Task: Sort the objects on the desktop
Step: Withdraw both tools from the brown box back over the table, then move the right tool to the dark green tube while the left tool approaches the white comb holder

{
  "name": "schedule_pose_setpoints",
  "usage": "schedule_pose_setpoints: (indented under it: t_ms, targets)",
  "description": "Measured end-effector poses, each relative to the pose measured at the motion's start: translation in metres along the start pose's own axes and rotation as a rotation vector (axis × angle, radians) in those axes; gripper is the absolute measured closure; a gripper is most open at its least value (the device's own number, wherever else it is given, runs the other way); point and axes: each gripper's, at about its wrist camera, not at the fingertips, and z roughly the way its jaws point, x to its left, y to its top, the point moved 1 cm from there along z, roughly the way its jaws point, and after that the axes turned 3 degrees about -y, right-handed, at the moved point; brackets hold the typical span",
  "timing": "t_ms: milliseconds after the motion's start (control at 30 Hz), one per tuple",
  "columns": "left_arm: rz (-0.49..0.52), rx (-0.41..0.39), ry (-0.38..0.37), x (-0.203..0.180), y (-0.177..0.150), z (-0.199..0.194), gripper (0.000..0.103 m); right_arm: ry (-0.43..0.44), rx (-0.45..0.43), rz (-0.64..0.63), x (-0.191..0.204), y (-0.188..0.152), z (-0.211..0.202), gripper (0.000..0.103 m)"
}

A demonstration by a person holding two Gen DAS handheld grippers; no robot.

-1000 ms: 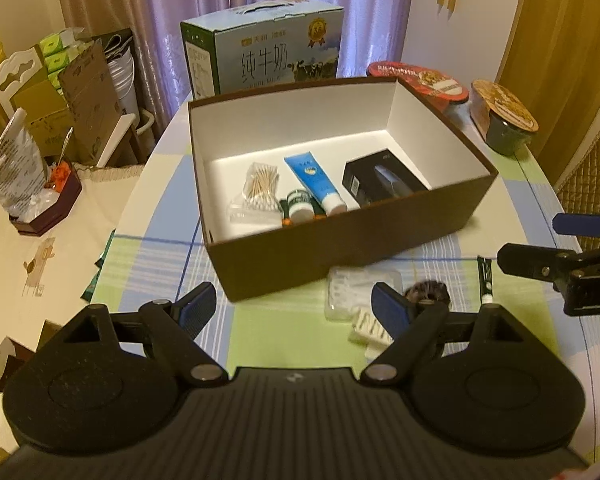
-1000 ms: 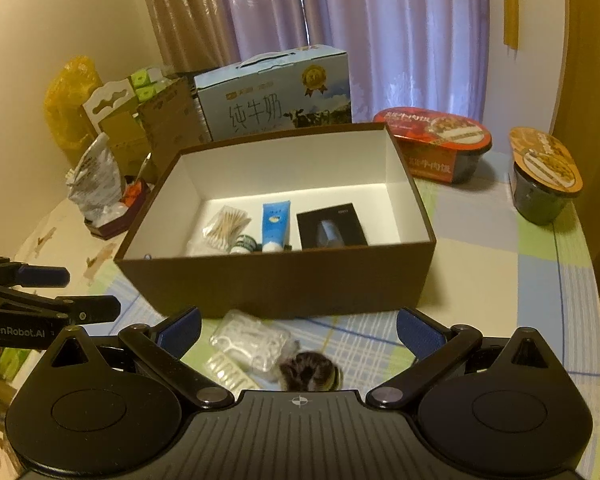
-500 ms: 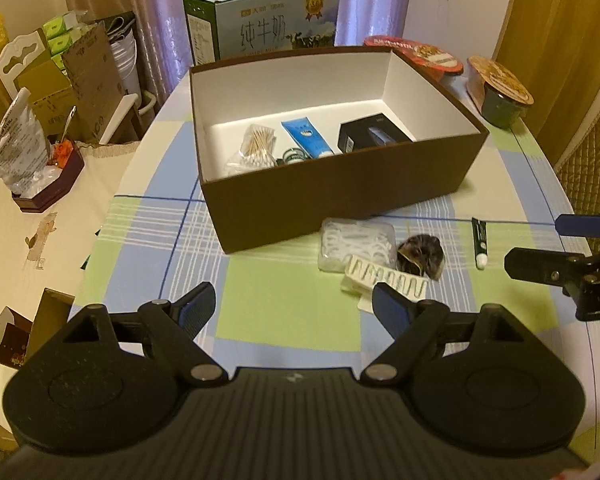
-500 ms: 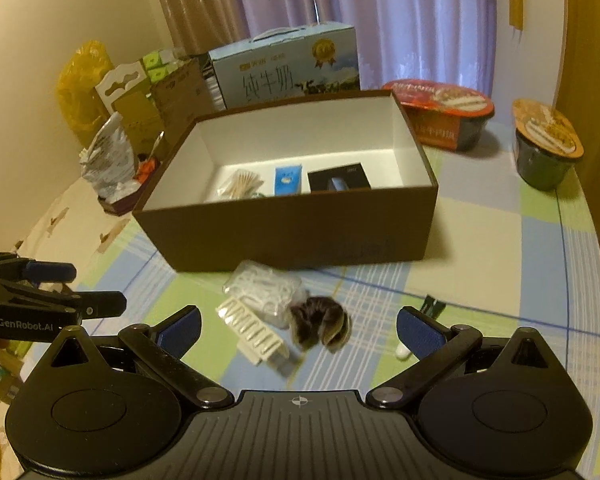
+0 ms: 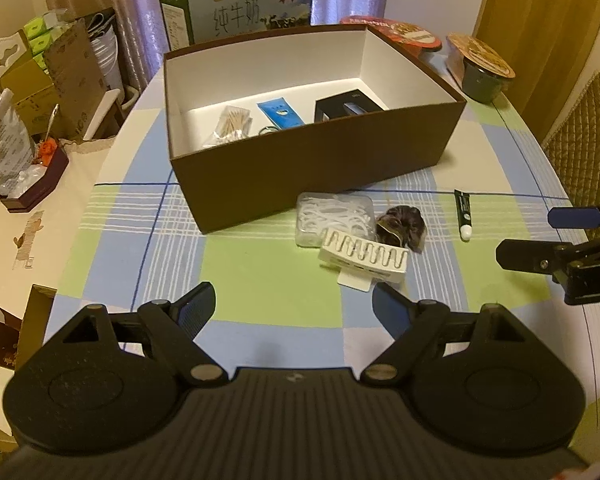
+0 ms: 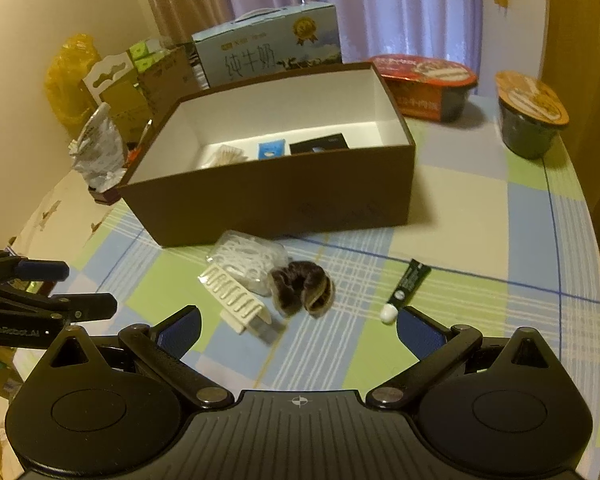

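Observation:
An open brown box with a white inside stands at the middle of the checked table and holds a cotton swab bag, a blue tube and a black case. In front of it lie a clear floss-pick box, a white ribbed clip, a dark scrunchie and a dark green tube. My left gripper hangs open and empty just short of the clip. My right gripper is open too, near the scrunchie and green tube.
A milk carton stands behind the box, with two noodle bowls at the back right. Cardboard boxes and a foil bag crowd the left, off the table. A quilted chair back is at the right edge.
Both grippers have drawn back from the brown box and sunk a little. The loose things in front of the box, half hidden before, now lie in full view.

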Motion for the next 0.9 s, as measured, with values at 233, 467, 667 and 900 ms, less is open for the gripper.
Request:
schedule_pose_setpoints:
  t_ms: [233,467,667,900]
  targets:
    - [0.023,0.015,-0.014,-0.009,-0.002,0.008,0.02,-0.018,0.023,0.017,-0.007,-0.006,0.003,0.002]
    - [0.055,0.03,-0.043,-0.023,-0.005,0.017,0.02,-0.042,0.043,0.024,-0.015,-0.012,0.008,0.002]
    - [0.057,0.048,-0.043,-0.027,-0.004,0.028,0.019,-0.068,0.055,0.017,-0.022,-0.016,0.012,0.002]
    - [0.066,0.062,-0.046,-0.031,-0.002,0.039,0.017,-0.093,0.077,0.024,-0.03,-0.02,0.02,0.002]
